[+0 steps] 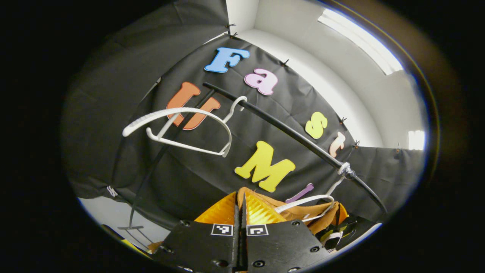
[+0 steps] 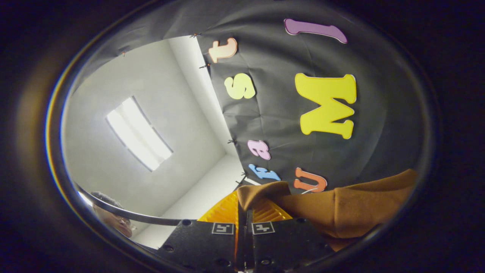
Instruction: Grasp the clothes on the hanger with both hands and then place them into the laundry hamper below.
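1. No brand or readable writing shows; each claw carries small square black-and-white markers at the lower centre.
2. The left claw [image 1: 239,206] is pressed closed on the brown clothes [image 1: 299,214], lower centre, mostly hidden behind it.
3. The right claw [image 2: 245,207] is closed, pinching a fold of the same clothes [image 2: 341,212], which run off lower right.
4. An empty white hanger [image 1: 182,129] hangs on the black rail [image 1: 288,132], centre left.

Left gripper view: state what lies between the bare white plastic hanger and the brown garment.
In the left gripper view, only black booth cloth separates the white hanger from the brown garment.
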